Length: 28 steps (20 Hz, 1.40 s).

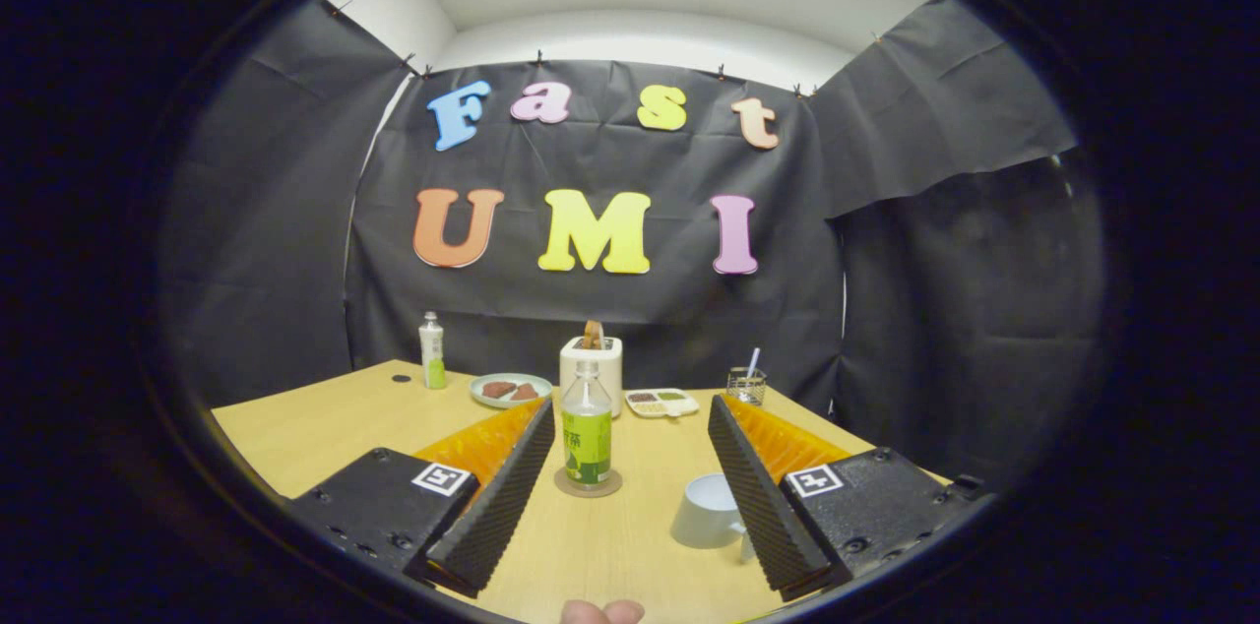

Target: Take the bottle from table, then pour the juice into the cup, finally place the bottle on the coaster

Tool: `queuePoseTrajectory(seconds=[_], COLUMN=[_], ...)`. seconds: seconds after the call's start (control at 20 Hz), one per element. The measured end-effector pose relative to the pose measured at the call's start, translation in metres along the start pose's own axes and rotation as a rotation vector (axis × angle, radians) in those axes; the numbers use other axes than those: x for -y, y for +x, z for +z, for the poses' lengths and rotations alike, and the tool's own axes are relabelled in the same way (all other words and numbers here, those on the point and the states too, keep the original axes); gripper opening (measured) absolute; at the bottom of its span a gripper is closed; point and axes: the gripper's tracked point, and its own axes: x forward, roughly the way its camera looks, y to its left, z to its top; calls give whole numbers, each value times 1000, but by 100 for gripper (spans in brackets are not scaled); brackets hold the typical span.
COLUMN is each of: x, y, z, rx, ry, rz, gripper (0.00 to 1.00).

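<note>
- Gripper [630, 486] fingers wide apart, holding nothing.
- Bottle [587, 432] upright on coaster [588, 485], just ahead.
- Likely light, thin plastic, slippery; grasp mid-label.
- Cup [709, 511] beside right finger.

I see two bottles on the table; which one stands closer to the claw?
The clear bottle with the green label, standing on the coaster between the open claw's fingers. The white bottle stands far back.

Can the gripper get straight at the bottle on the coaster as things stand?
Probably yes. The gripper is open, and the bottle stands upright on the coaster just ahead, between the fingers, with bare table before it. The cup sits aside by the right finger.
</note>
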Motion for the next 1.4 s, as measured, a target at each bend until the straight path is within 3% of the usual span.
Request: queuePoseTrajectory(seconds=[0.4, 1.4], x=[-24, -18], y=[-14, -5], z=[6, 6], rx=[36, 50], ry=[-9, -6], rz=[59, 67], gripper=[100, 100])
